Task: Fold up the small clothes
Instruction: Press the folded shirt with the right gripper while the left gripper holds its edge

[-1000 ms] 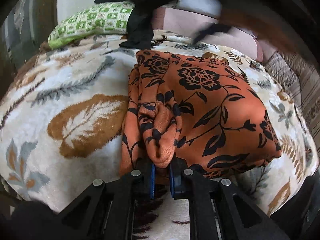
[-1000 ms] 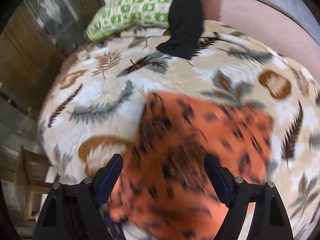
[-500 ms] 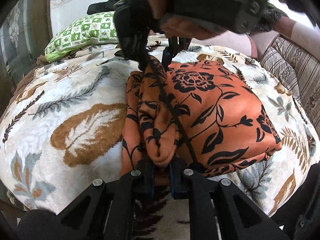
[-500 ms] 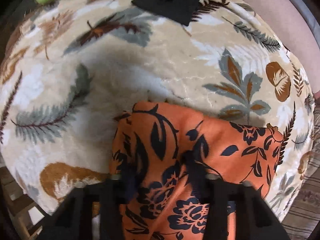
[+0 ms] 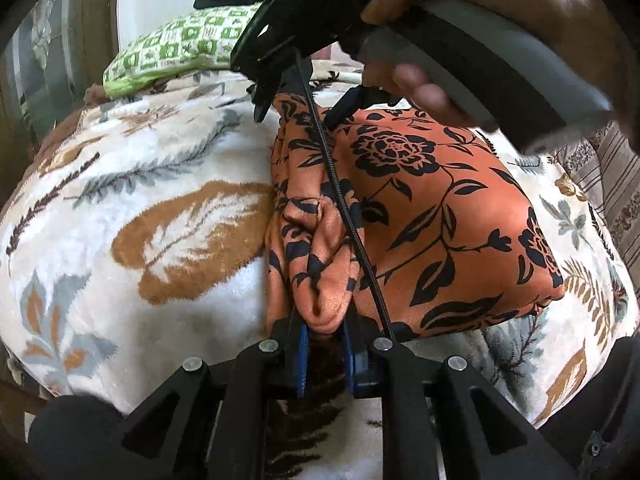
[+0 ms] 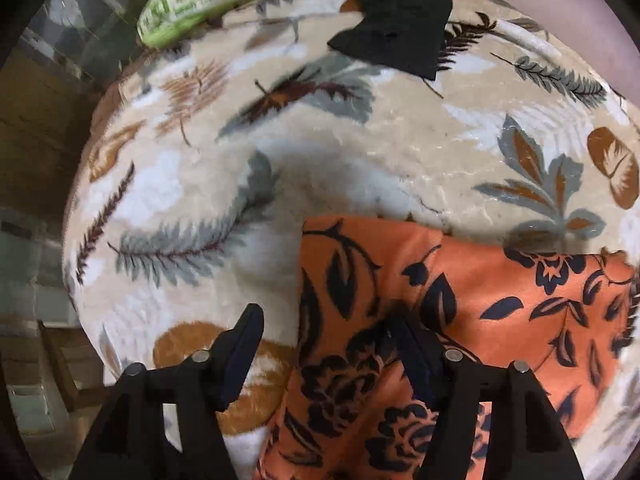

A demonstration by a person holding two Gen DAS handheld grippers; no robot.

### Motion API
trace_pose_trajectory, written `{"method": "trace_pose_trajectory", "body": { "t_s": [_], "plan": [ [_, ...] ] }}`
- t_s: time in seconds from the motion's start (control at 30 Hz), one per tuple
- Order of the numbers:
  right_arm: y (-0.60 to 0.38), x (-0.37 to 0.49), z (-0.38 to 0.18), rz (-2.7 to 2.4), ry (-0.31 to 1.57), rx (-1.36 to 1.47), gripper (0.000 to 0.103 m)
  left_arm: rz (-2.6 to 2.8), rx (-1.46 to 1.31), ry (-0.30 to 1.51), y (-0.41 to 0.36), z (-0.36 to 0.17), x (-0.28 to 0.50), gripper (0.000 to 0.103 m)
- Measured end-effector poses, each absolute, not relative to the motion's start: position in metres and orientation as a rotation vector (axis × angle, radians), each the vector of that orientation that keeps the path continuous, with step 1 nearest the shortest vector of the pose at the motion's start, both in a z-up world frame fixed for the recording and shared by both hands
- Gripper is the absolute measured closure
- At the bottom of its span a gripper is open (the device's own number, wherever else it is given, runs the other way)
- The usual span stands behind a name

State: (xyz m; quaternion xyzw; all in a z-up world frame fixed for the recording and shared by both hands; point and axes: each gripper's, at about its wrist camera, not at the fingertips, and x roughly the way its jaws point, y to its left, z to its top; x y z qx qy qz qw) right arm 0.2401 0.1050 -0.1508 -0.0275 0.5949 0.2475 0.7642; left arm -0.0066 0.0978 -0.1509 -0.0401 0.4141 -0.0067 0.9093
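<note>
An orange garment (image 5: 432, 216) with black flowers lies folded on a leaf-patterned blanket (image 5: 140, 216). My left gripper (image 5: 325, 334) is shut on the bunched near edge of the garment. My right gripper (image 5: 298, 110) shows in the left wrist view at the garment's far left corner, open, with its tips straddling that corner. In the right wrist view the right gripper (image 6: 324, 336) is open over the garment's (image 6: 500, 320) left edge: one finger over the blanket (image 6: 360, 168), the other over the cloth.
A green checked pillow (image 5: 180, 48) lies at the far edge of the bed, with a black garment (image 6: 396, 20) beside it. A striped cushion (image 5: 616, 184) sits at the right. The bed's left edge drops to a wooden floor area (image 6: 36, 320).
The right gripper has come down from above onto the garment's far left corner and stands open there. The left gripper has kept its hold on the near edge.
</note>
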Motion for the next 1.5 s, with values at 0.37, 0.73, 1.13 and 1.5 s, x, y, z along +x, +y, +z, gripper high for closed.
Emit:
{"method": "trace_pose_trajectory", "body": {
  "t_s": [0.37, 0.73, 1.13, 1.5],
  "plan": [
    [0.070, 0.238, -0.138, 0.749, 1.282, 0.189, 0.034, -0.025, -0.162, 0.861, 0.108, -0.154, -0.004, 0.084],
    [0.055, 0.269, -0.173, 0.887, 1.311, 0.630, 0.030, -0.024, -0.209, 0.816, 0.128, -0.132, -0.028, 0.066],
    [-0.008, 0.292, -0.213, 0.802, 1.285, 0.878, 0.027, -0.128, -0.255, 0.800, 0.106, -0.113, 0.012, 0.043],
    [-0.160, 0.163, -0.192, 1.022, 1.172, 0.966, 0.023, -0.129, -0.253, 0.825, 0.119, -0.093, 0.018, 0.033]
  ]
}}
